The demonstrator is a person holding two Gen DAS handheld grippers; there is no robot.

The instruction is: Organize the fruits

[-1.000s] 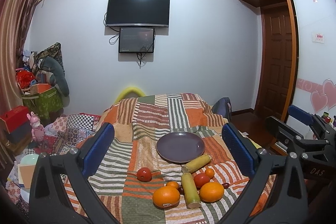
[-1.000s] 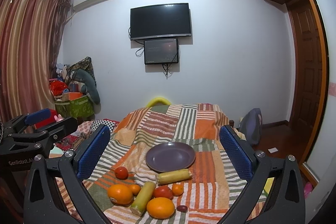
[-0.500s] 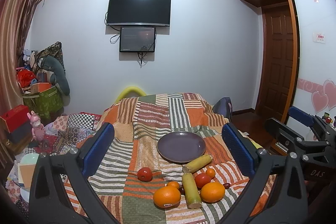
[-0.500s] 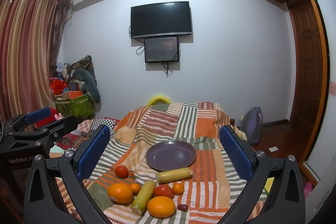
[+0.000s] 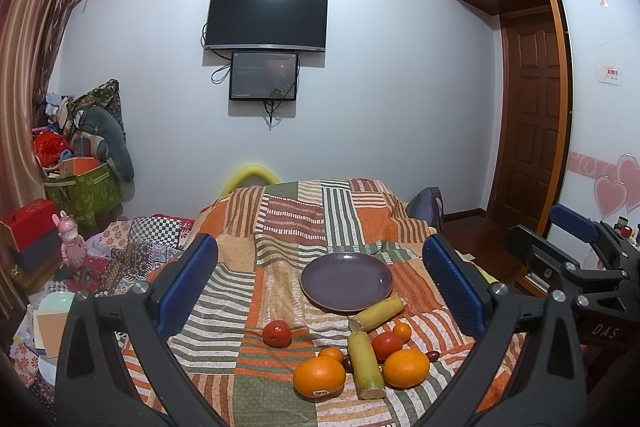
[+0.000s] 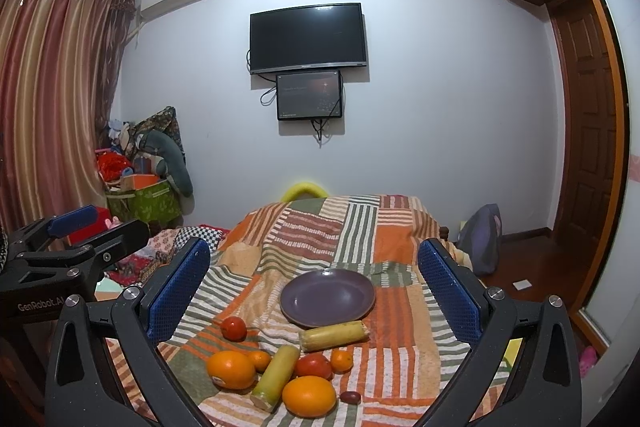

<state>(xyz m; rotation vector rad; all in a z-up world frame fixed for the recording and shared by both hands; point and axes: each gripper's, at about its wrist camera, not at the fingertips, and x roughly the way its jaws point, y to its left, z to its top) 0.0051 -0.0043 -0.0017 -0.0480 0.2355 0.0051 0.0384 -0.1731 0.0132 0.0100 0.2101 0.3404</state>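
Observation:
An empty purple plate [image 5: 346, 286] [image 6: 327, 297] lies on the patchwork cloth. In front of it lie two large oranges [image 5: 319, 376] [image 5: 405, 367], two small oranges [image 5: 401, 331], two red tomatoes [image 5: 277, 333] [image 5: 386, 346], two yellow-green cane pieces [image 5: 365, 363] [image 5: 376, 313] and a small dark fruit [image 6: 350, 396]. My left gripper [image 5: 320, 287] is open and empty, held above and before the fruit. My right gripper [image 6: 314, 281] is open and empty too. Each gripper shows at the edge of the other's view.
The cloth-covered table [image 5: 296, 219] drops off at its right side toward a wooden floor and door [image 5: 532, 115]. Cluttered bags and boxes [image 5: 80, 187] and bedding stand at the left. A TV [image 5: 266, 19] hangs on the far wall.
Both grippers have edged slightly, so the scene has shifted a little in each view. Nothing on the cloth has moved.

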